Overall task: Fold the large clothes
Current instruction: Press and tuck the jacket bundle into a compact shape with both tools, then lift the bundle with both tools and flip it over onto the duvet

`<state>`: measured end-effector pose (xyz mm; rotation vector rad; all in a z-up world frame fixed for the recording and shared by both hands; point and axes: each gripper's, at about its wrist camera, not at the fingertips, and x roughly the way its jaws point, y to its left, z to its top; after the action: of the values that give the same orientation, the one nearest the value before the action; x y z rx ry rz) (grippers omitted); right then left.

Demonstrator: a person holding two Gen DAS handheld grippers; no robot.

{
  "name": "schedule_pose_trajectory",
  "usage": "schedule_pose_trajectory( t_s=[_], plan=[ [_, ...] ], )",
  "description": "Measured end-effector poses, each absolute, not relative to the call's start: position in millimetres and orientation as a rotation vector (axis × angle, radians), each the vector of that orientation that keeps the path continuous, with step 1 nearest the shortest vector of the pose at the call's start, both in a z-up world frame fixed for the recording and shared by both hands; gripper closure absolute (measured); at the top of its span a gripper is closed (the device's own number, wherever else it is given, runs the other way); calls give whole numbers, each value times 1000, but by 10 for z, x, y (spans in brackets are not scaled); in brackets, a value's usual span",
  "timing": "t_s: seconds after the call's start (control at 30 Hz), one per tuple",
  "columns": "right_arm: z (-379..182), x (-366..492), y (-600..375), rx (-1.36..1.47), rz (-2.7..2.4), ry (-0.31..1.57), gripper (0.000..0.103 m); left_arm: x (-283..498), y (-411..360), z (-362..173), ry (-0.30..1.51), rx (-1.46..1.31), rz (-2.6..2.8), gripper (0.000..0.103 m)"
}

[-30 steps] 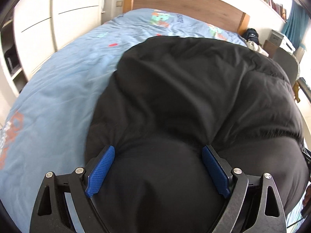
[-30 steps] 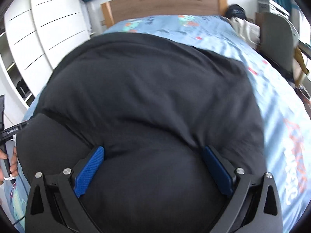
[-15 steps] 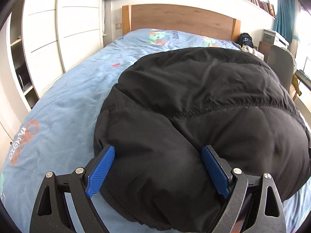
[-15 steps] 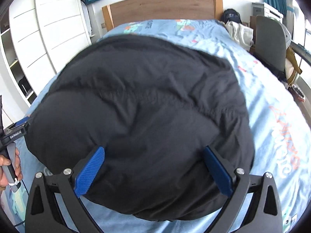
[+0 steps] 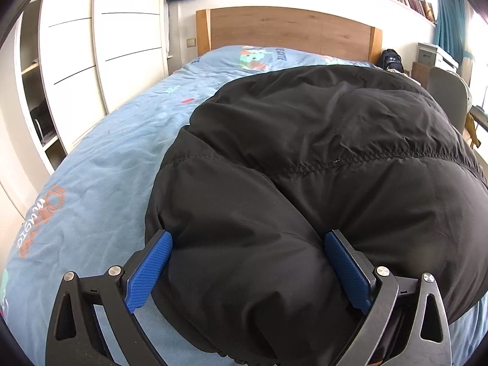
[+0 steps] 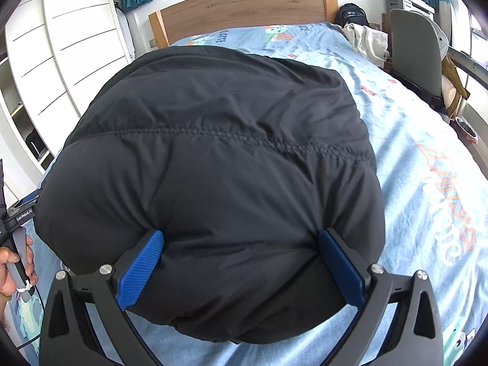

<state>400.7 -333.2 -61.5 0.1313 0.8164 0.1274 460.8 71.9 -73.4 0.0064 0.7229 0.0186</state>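
A large black puffer jacket lies in a thick mound on the blue bed; it also fills the right wrist view. My left gripper stands wide with the jacket's near left bulge bulging between its blue pads. My right gripper stands equally wide around the jacket's near right edge, which presses against both pads. The jacket's near hem hangs just over the bed in front of both grippers. The hand holding the left gripper shows at the far left of the right wrist view.
The blue printed bedsheet spreads to the left and to the right. A wooden headboard stands at the far end. White wardrobe doors line the left. A grey chair and piled clothes sit at the right.
Both grippers have pulled back and lowered, drawing the jacket's near edge toward me. More headboard, wall and sheet show now. The jacket looks more bunched than one second ago.
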Motion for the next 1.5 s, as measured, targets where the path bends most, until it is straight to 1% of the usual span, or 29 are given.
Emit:
schedule_pose_trajectory(
  t_s=[0.43,0.57,0.8,0.93,1.17,1.33,1.5],
  plan=[
    [-530,3764,-3582,167,37,862,1,4435,734,-585,778,25,36,4],
    [-459,3592,-3790,241,1,865,1,4306,756,-468,788,27,39,4],
    [-167,3246,-4092,324,-29,816,1,4068,834,-232,790,33,32,3],
    [-113,3144,-4278,405,-12,808,1,4019,1035,-186,810,-14,19,2],
    [-206,3270,-4652,621,42,796,1,4109,1531,-310,869,-128,27,1],
    [-509,3519,-4748,754,109,831,0,4281,1774,-415,896,-237,-48,1],
    [-883,3883,-4707,884,192,868,0,4634,1940,-631,943,-449,-174,1]
  ],
)
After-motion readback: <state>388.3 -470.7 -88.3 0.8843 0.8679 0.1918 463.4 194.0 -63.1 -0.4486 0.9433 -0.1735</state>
